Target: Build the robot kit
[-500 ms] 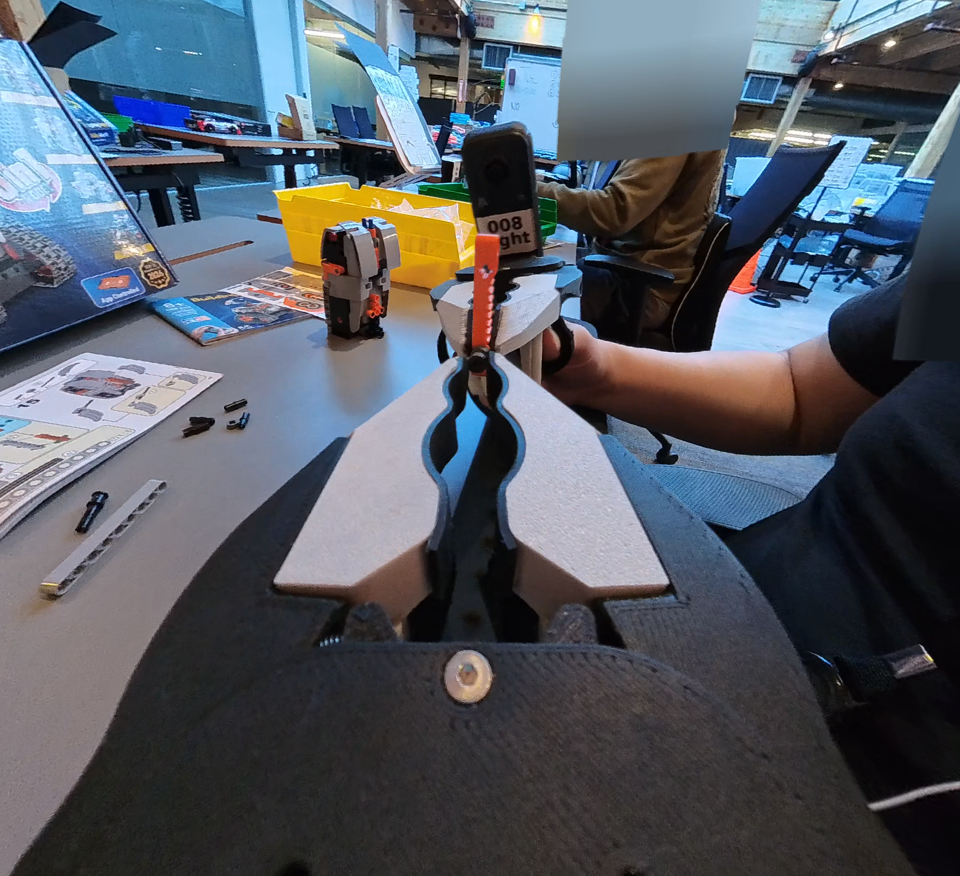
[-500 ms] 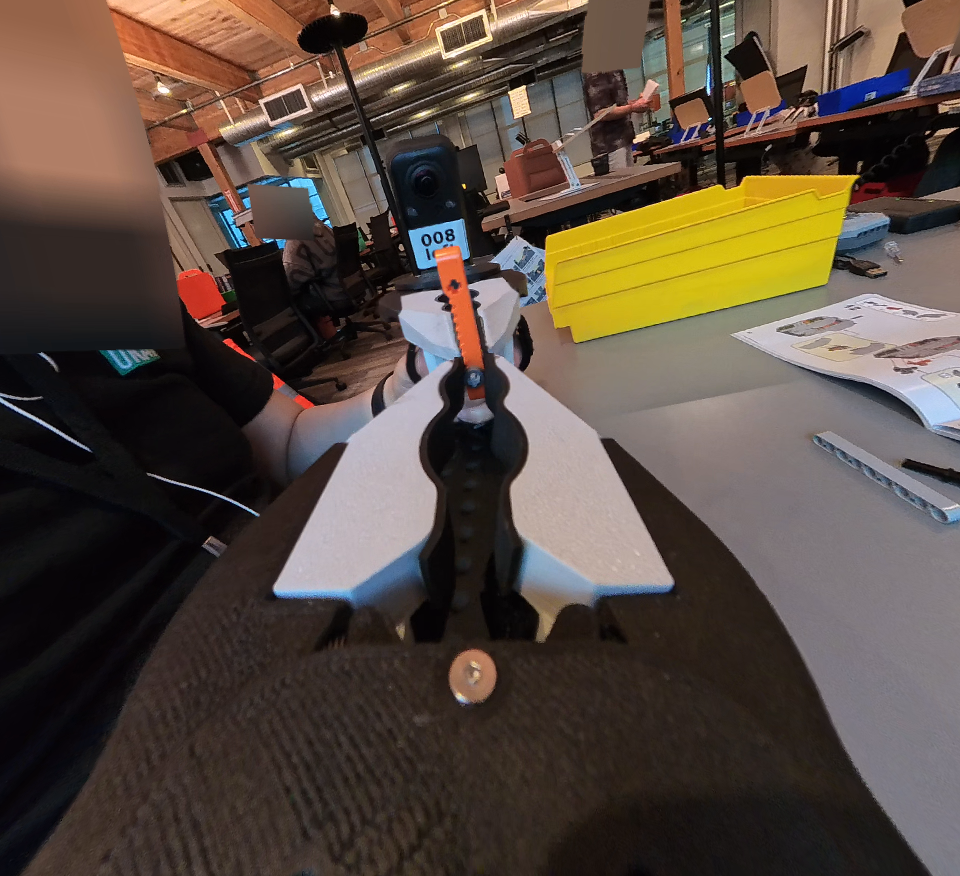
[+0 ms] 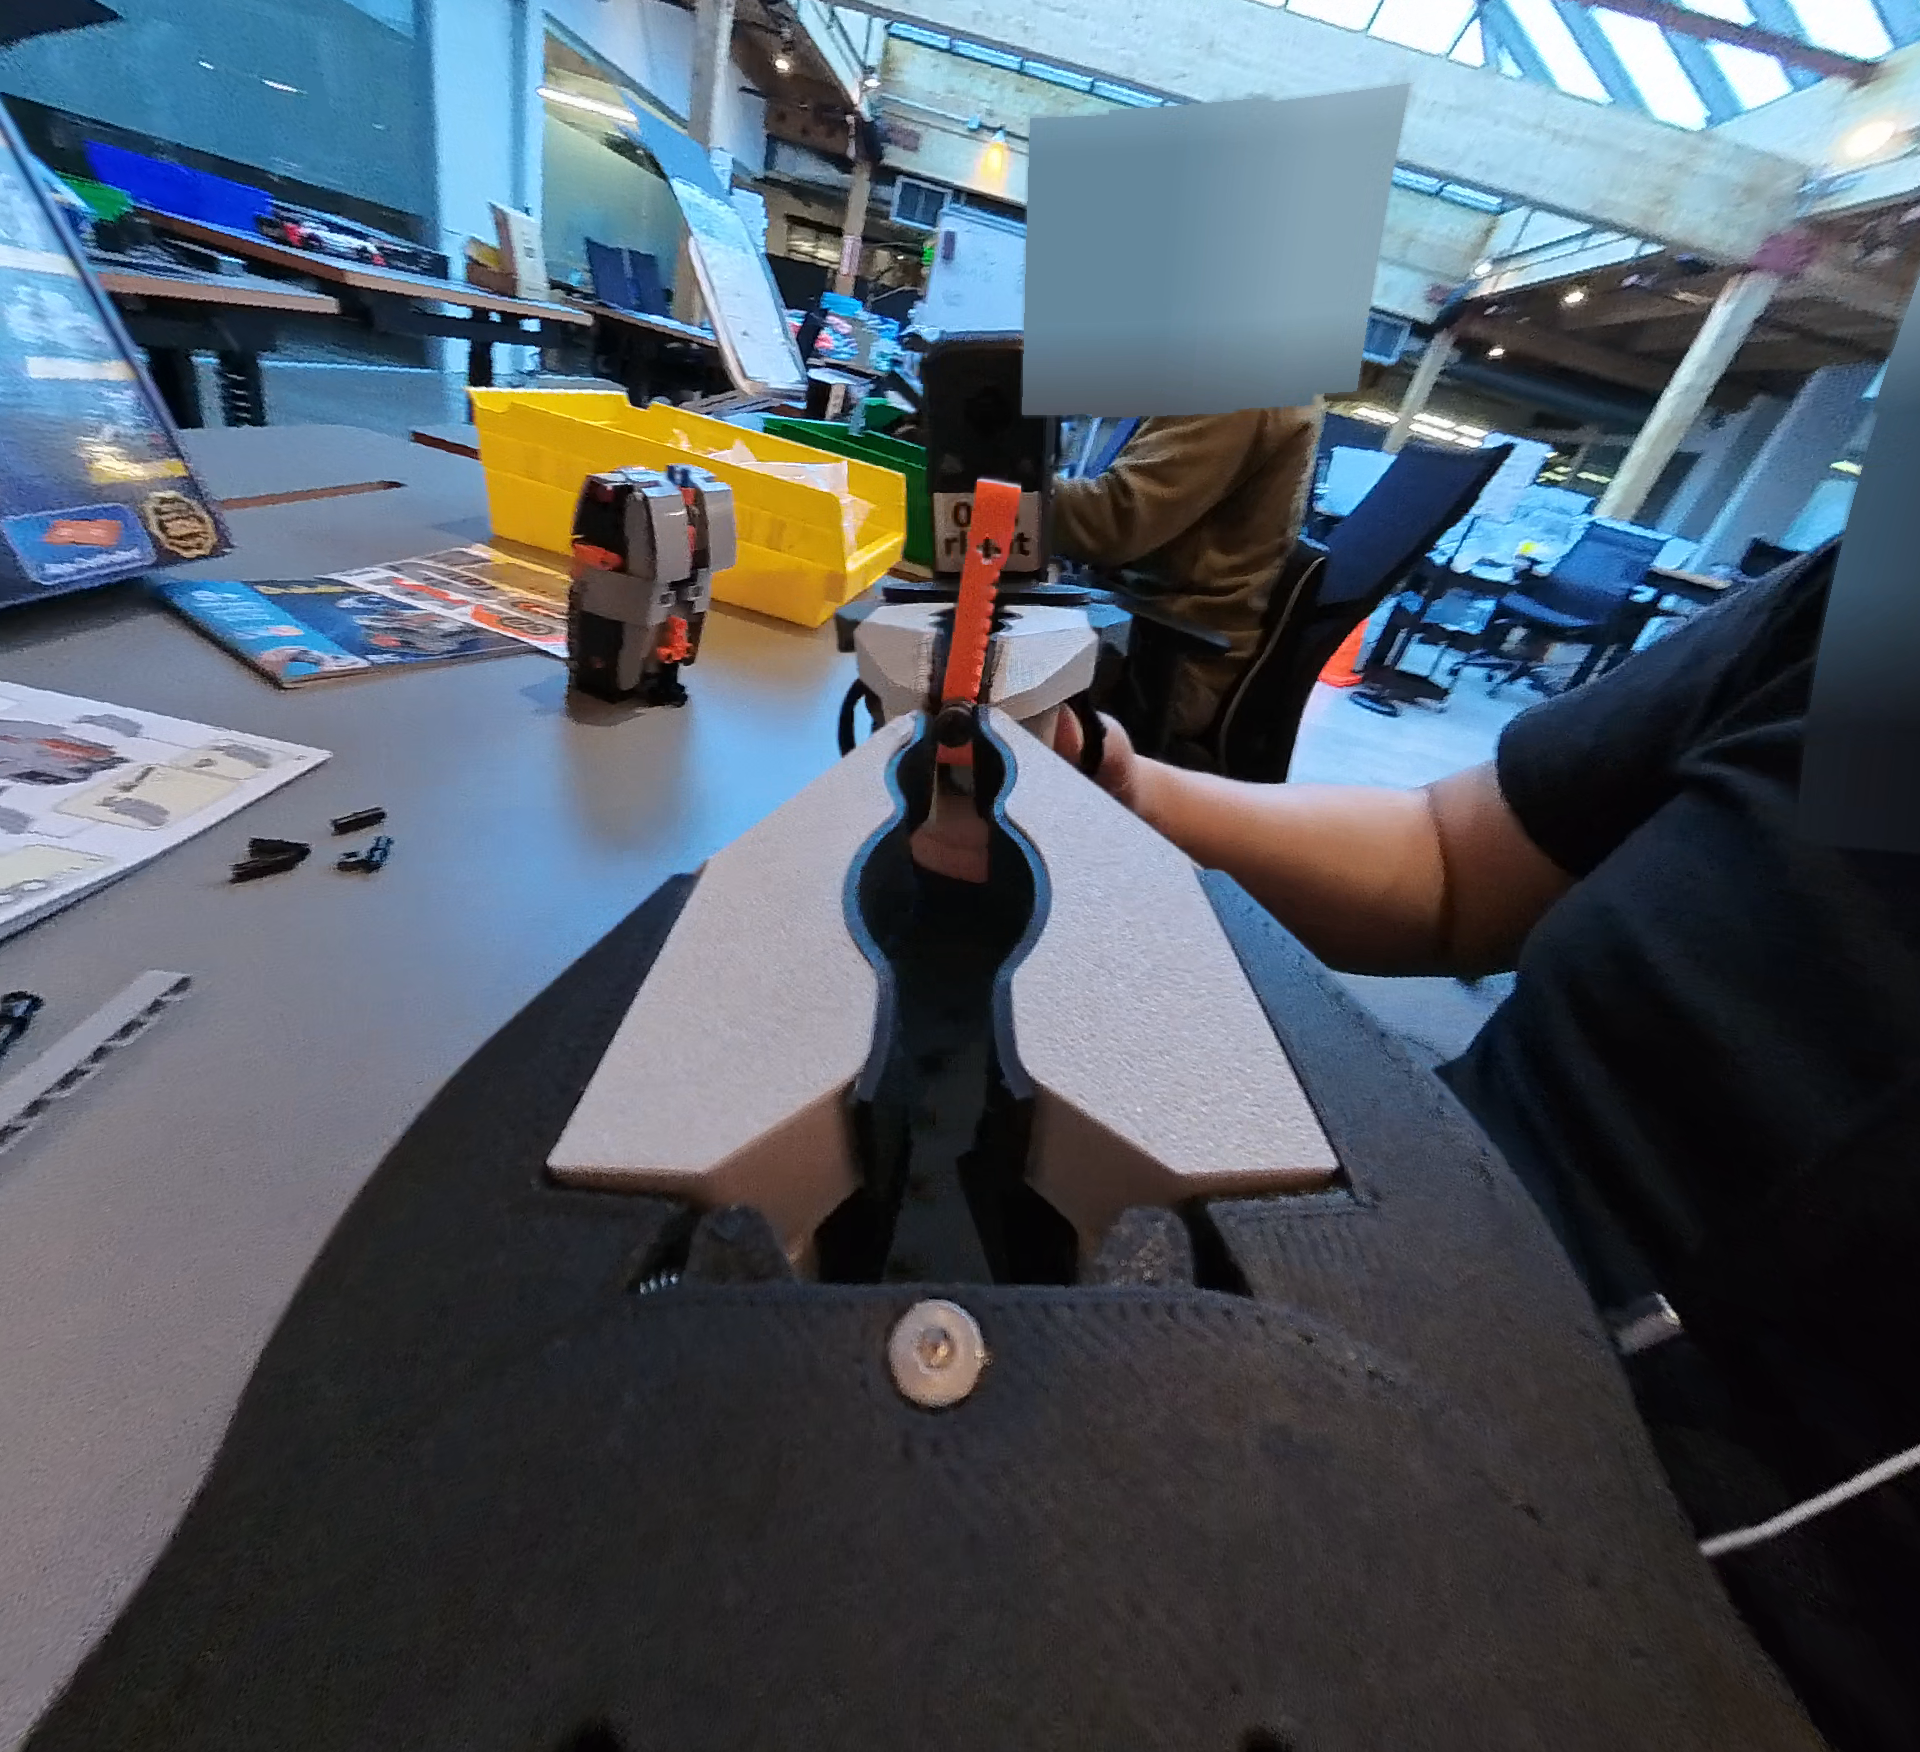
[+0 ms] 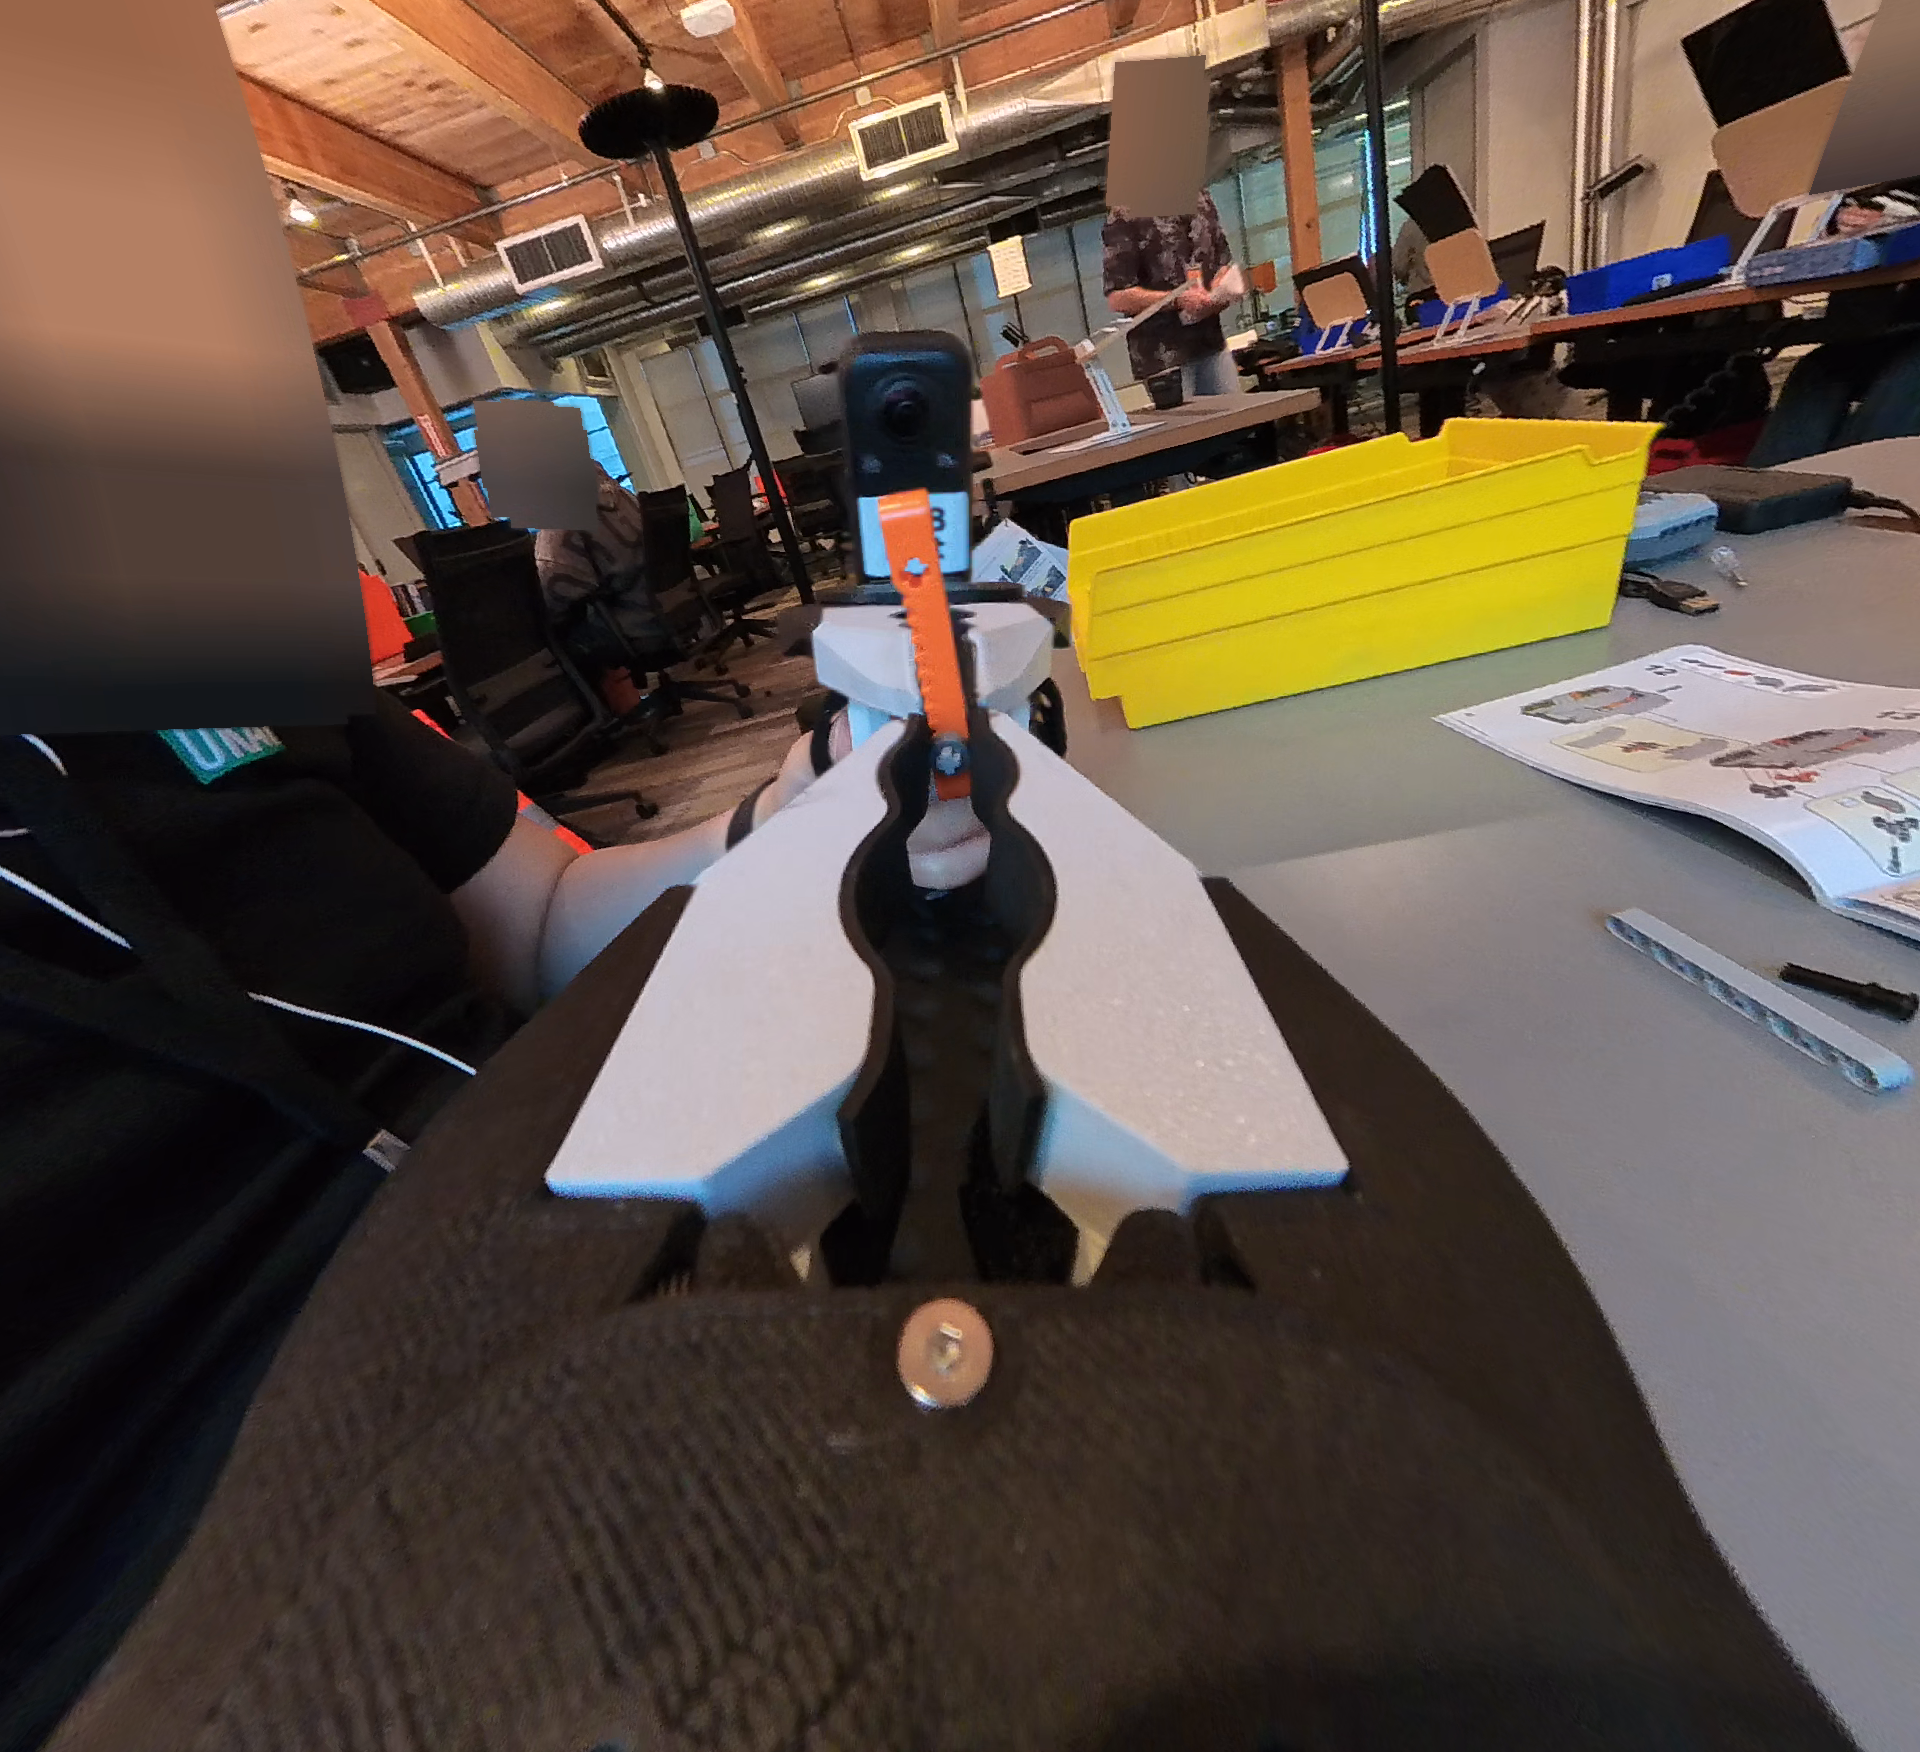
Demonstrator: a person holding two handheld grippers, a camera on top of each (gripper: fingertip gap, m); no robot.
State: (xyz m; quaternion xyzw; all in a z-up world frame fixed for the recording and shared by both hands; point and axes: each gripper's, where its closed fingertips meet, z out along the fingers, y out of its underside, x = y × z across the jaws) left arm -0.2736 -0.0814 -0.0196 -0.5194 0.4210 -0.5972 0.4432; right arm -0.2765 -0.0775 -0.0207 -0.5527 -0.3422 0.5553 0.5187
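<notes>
Gripping one orange beam (image 3: 971, 601) together: two hand-held grippers, left (image 3: 951, 752), right (image 4: 948, 746); four black pins (image 3: 312, 850).

Grey table (image 3: 436, 871) bears yellow bin (image 3: 665, 497), booklets (image 3: 353, 611), small brick model (image 3: 644, 580)

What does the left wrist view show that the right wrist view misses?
Only the left wrist view shows a small grey, black and orange brick model standing on the table, a green bin and a blue box. Only the right wrist view shows a standing person and a black pole lamp. Both show an orange beam held upright between the two facing grippers, a yellow bin and a grey beam.
</notes>
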